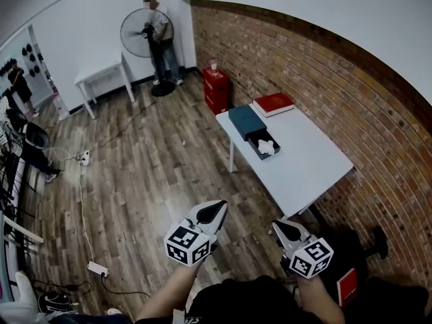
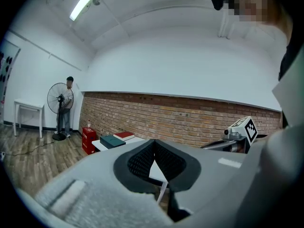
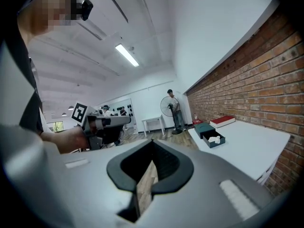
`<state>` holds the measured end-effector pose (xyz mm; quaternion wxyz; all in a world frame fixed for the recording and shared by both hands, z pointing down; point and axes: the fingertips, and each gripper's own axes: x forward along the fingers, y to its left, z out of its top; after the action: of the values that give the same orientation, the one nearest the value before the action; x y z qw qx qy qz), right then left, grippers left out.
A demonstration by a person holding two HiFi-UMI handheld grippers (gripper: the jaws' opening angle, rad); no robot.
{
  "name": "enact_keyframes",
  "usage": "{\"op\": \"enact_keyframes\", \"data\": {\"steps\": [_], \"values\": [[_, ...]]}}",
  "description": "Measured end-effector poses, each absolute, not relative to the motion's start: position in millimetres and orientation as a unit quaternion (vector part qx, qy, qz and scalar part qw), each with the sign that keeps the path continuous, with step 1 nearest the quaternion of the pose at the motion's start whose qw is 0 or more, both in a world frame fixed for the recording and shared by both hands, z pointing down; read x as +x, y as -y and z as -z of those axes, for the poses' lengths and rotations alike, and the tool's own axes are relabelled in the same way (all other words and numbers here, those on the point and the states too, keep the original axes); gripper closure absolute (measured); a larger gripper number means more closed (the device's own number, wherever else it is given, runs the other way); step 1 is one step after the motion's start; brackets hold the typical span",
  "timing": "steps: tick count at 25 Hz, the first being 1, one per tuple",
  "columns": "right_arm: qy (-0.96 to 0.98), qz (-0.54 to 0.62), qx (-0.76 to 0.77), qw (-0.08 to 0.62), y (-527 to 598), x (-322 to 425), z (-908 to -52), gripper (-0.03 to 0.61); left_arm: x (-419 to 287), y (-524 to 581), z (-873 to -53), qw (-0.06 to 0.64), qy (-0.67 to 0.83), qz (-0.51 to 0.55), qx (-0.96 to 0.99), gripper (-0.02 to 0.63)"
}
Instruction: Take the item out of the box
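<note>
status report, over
Shut and empty, left gripper and right gripper, off the table. White item lies in the open box, untouched. Only bare floor between.

The room is seen from head height, steeply down, with the table [image 1: 310, 160] well ahead. The left gripper view is aimed nearly level at the brick wall [image 2: 190, 120]; the right gripper view is turned along it. Table, box [image 1: 246, 121] and fan [image 1: 143, 32] are shared by all three, far off.
</note>
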<state>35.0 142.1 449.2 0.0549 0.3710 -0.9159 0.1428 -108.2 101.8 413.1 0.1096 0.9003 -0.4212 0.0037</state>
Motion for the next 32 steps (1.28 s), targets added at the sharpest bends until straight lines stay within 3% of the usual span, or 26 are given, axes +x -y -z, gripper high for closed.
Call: {"op": "enact_keyframes", "data": {"steps": [15, 32], "values": [[0.917, -0.175, 0.353, 0.052, -63, 35, -471, 0.578, -111, -35, -438, 0.128, 0.438, -0.019, 0.889, 0.612], [0.921, -0.214, 0.322, 0.047, 126, 87, -493, 0.578, -39, 149, -443, 0.141, 0.438, -0.065, 0.886, 0.612]]}}
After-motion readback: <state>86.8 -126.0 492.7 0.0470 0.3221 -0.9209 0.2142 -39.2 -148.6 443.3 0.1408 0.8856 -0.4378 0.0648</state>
